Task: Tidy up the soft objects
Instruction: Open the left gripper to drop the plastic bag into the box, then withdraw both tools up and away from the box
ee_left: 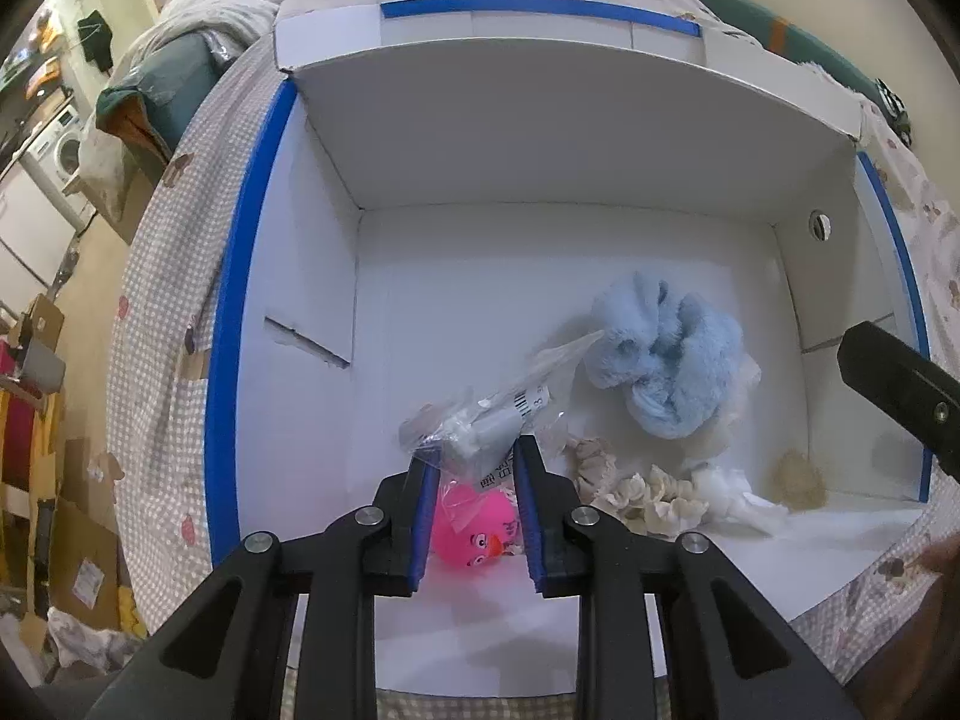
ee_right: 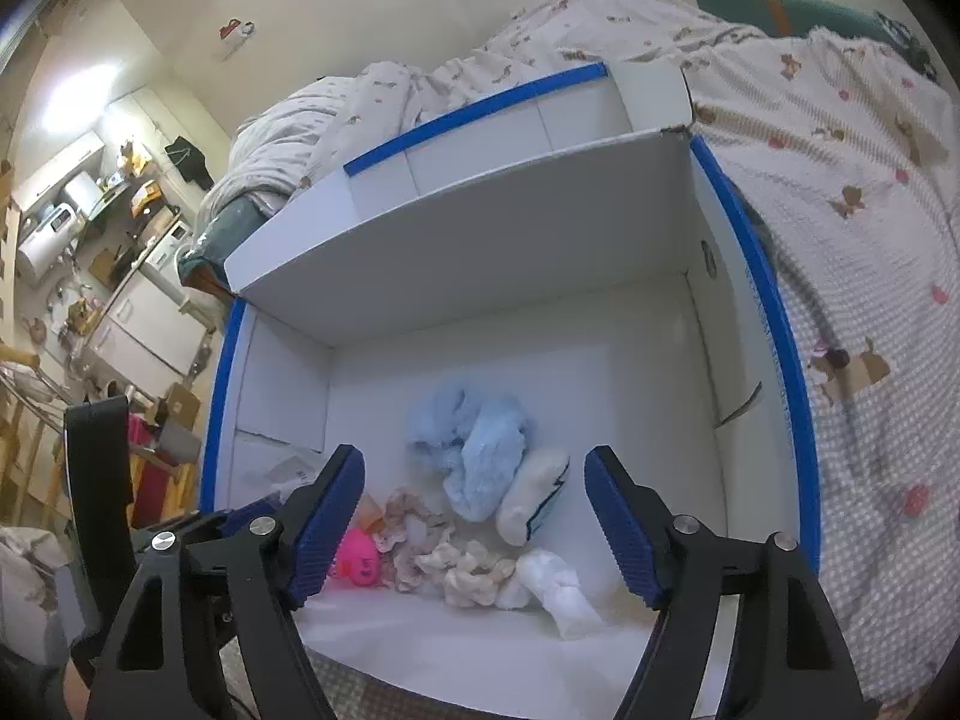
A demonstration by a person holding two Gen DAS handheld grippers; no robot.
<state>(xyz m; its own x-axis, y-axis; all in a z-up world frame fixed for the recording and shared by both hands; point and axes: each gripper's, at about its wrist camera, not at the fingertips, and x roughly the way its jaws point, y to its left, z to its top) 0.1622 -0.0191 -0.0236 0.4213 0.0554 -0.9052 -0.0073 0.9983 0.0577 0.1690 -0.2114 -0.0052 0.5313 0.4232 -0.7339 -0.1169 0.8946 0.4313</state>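
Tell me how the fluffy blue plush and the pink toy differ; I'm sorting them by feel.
The fluffy blue plush is furry, pale and bulky; the pink toy is smooth, bright, smaller, with a printed face. The plush lies uncovered, the pink toy partly under a clear plastic bag. Both lie in the white box.

Both the left gripper [ee_left: 474, 468] and right gripper [ee_right: 474, 516] are built from black arms, silver screws, and ribbed blue pads [ee_right: 327, 531].

One clear plastic bag [ee_left: 480, 426] carries a white label [ee_left: 531, 401] with a barcode and the digit 8 beside it. A second white label lower on the bag shows dark printed characters, too small and creased to read.
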